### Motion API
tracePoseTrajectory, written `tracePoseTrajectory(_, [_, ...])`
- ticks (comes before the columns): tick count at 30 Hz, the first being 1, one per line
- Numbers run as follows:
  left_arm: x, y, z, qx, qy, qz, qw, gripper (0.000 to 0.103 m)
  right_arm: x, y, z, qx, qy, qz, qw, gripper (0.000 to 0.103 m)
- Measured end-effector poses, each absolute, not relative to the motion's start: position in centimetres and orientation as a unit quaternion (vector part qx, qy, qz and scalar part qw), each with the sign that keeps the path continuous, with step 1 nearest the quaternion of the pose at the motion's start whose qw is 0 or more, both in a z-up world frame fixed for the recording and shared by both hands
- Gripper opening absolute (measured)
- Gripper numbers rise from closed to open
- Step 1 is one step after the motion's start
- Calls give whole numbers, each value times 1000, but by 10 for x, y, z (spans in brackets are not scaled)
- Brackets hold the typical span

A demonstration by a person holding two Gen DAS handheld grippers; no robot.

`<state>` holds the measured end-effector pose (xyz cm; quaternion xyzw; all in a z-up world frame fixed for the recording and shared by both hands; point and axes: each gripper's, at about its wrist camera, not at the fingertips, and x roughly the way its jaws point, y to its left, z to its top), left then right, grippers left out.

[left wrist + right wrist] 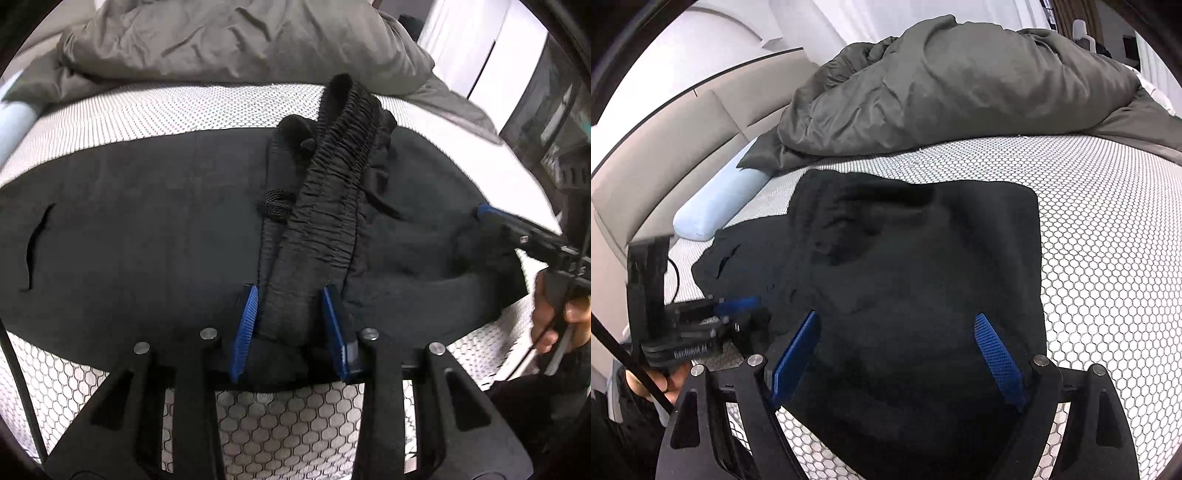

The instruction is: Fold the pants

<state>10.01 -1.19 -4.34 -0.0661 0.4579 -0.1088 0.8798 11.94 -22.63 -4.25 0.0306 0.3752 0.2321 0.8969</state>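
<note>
A: Why do the black pants (pixel 916 266) lie spread on the honeycomb-patterned mattress (pixel 1108 236), ahead of both tools, with the grey duvet (pixel 942 85) pushed far behind?

B: Probably to leave a flat surface for folding; the pale blue bolster (pixel 716 206) sits off to the side, clear of the cloth

A: What does the left gripper (pixel 290 325) do?

B: Its blue pads are clamped on the gathered elastic waistband (pixel 332 177), which rises straight away from the jaws, apparently so the top edge can be carried over

A: And the right gripper (pixel 897 354)?

B: Its jaws are spread wide over the cloth, pads touching nothing firmly; it grips nothing, likely waiting to take a hold of its own
</note>
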Motion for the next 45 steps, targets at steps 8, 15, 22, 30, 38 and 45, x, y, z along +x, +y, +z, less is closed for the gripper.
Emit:
tracePoseTrajectory(8, [101,28,-33,-191,421,-104,881,63,123,-215,-32,35,360,229,904,88])
tracePoseTrajectory(15, [107,-11,-51,-81,459,-77,881,63,167,-173,-11,60,369,268,888,19])
tracePoseTrajectory(22, [100,-17,-64,-48,460,-103,880,66,248,-114,-69,104,477,249,836,18])
tracePoseTrajectory(30, [98,25,-57,-191,456,-163,854,67,228,-151,-41,140,433,246,856,76])
tracePoseTrajectory(38, [119,24,-60,-244,458,-198,832,67,169,-215,-13,127,378,237,886,78])
tracePoseTrajectory(45, [160,8,-72,-252,493,-199,809,67,154,-255,-18,138,377,234,886,78])
